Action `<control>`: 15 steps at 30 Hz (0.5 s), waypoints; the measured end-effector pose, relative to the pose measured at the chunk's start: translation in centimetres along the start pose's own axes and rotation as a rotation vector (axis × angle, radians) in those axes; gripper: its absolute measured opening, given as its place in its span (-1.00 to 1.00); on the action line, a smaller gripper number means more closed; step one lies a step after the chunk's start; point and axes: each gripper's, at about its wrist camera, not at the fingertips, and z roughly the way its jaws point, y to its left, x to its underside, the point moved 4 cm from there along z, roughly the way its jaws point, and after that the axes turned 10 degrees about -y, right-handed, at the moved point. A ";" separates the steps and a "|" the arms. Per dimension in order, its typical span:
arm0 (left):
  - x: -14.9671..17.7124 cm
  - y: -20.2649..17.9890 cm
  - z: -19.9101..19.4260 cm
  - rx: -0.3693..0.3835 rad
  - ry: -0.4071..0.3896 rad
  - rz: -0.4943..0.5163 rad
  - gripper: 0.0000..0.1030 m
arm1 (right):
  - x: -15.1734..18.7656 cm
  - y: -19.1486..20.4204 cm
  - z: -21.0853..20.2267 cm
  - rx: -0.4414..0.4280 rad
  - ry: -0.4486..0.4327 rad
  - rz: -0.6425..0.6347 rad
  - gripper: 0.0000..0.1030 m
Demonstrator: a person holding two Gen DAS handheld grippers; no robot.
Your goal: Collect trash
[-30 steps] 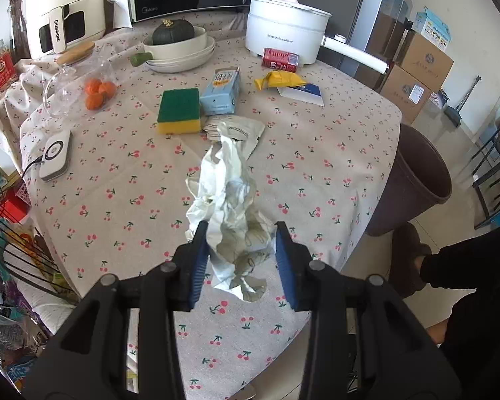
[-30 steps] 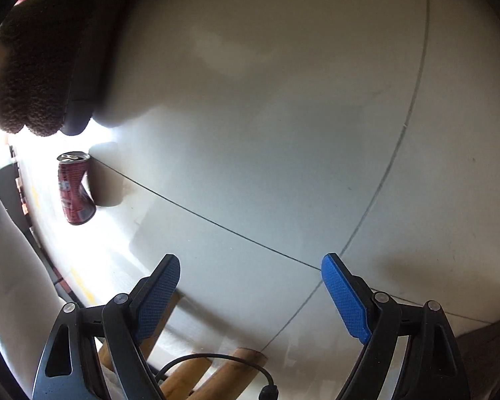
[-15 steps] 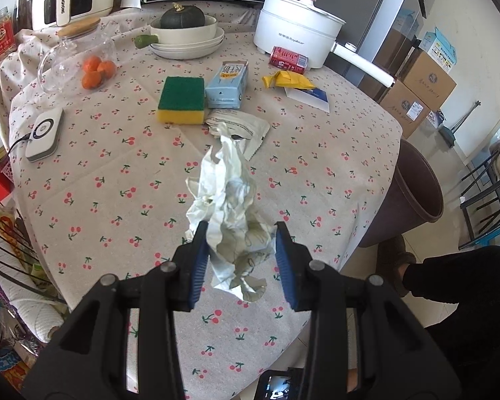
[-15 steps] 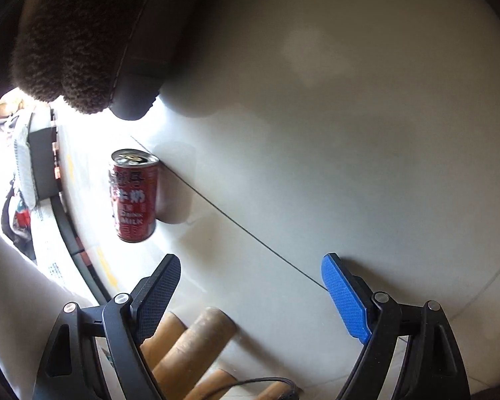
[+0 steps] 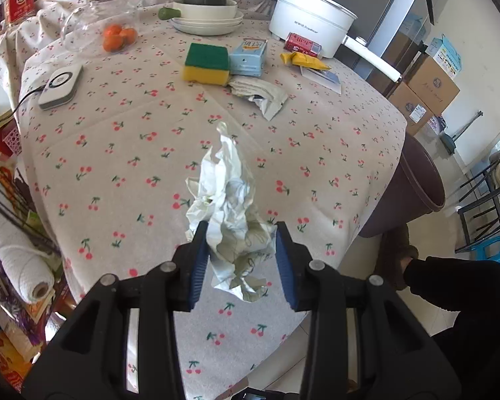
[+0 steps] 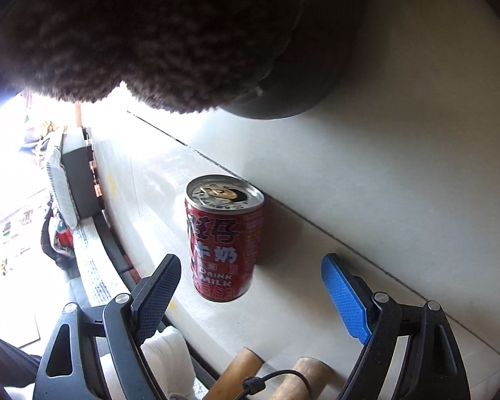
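Crumpled white paper wad (image 5: 231, 220): creased, faintly printed, pinched between the left tongs (image 5: 240, 261), raised above the worktop (image 5: 123, 153).

Torn silver-white wrapper (image 5: 261, 95): flat, at 12 o'clock from the wad.

Light blue carton (image 5: 249, 58): lying down, just beyond the wrapper.

Yellow packet (image 5: 303, 61): flat, at 1 o'clock.

Red box (image 5: 301, 45): just behind the packet.

Red milk can (image 6: 223, 236): upright on pale floor (image 6: 366, 183), opened top, between the spread right tongs (image 6: 250, 295), untouched.

Brown bin (image 5: 413, 196): at 3 o'clock, beside the worktop edge.

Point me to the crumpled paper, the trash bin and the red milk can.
crumpled paper (image 5: 230, 206): left wrist view, middle of the wad.
trash bin (image 5: 426, 180): left wrist view, near rim.
red milk can (image 6: 221, 243): right wrist view, label side.
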 end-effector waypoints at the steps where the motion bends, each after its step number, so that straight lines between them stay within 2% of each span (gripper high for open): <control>1: 0.5 0.2 -0.4 -0.007 -0.004 -0.005 -0.22 | 0.1 0.6 0.6 0.010 -0.004 -0.008 0.71; 5: 1.4 1.1 -2.0 -0.026 -0.036 -0.034 -0.22 | 0.0 2.3 2.2 0.007 -0.038 -0.008 0.71; 8: 1.4 1.7 -3.2 -0.036 -0.072 -0.047 -0.22 | -0.2 3.5 3.4 0.005 -0.061 -0.029 0.62; 11: 1.2 2.1 -4.3 -0.037 -0.107 -0.057 -0.22 | -0.3 4.5 4.5 0.045 -0.071 -0.091 0.09; 12: 1.3 2.2 -4.6 -0.040 -0.116 -0.056 -0.22 | -0.2 4.7 4.9 0.058 -0.067 -0.110 -0.21; 13: 1.3 2.3 -4.9 -0.044 -0.122 -0.056 -0.22 | 0.0 4.9 5.3 0.074 -0.063 -0.129 -0.37; 15: 1.5 2.6 -5.4 -0.047 -0.134 -0.058 -0.22 | 0.2 5.6 5.4 0.111 -0.057 -0.187 -0.38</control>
